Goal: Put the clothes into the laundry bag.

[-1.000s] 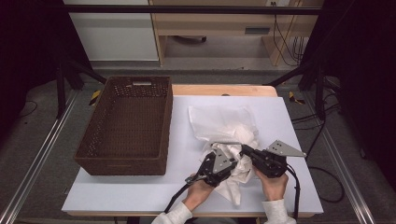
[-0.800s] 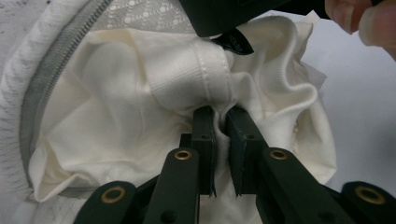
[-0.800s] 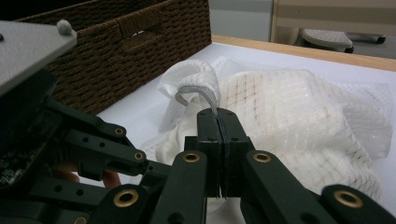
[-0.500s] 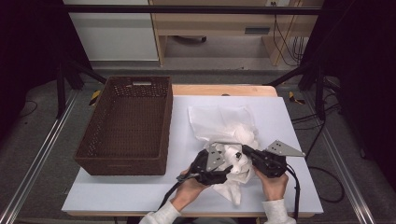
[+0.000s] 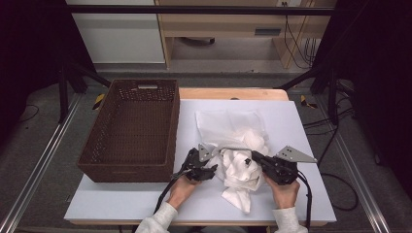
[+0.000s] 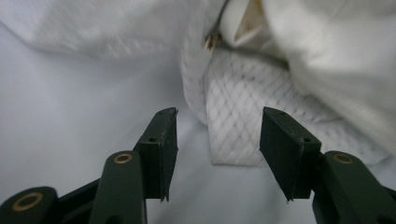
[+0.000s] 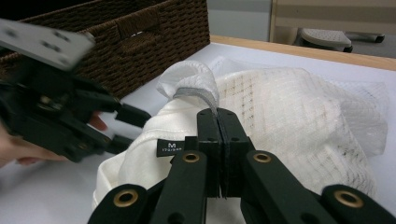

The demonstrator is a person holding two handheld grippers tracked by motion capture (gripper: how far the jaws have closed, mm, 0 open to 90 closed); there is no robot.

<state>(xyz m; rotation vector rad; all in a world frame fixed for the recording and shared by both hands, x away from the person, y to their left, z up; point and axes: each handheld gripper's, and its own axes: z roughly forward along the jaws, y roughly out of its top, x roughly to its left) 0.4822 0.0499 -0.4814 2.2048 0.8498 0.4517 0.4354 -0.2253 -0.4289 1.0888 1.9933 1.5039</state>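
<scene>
On the white table, I hold a white shirt with my two hand-held grippers.

My right hand-held gripper is clenched tight on a thin grey edge of the white shirt — a small black tag with an "M" on it sits just beside the jaws. The shirt lies bunched up near my edge of the table, to the right of the brown basket, and it touches a white mesh bag that lies behind it. My left hand-held gripper is released — its jaws have just been closing a little, but they stand apart. A strip of the mesh cloth lies just past the tips, and nothing is pinched between them. My left hand is low, close to the basket's front corner.
</scene>
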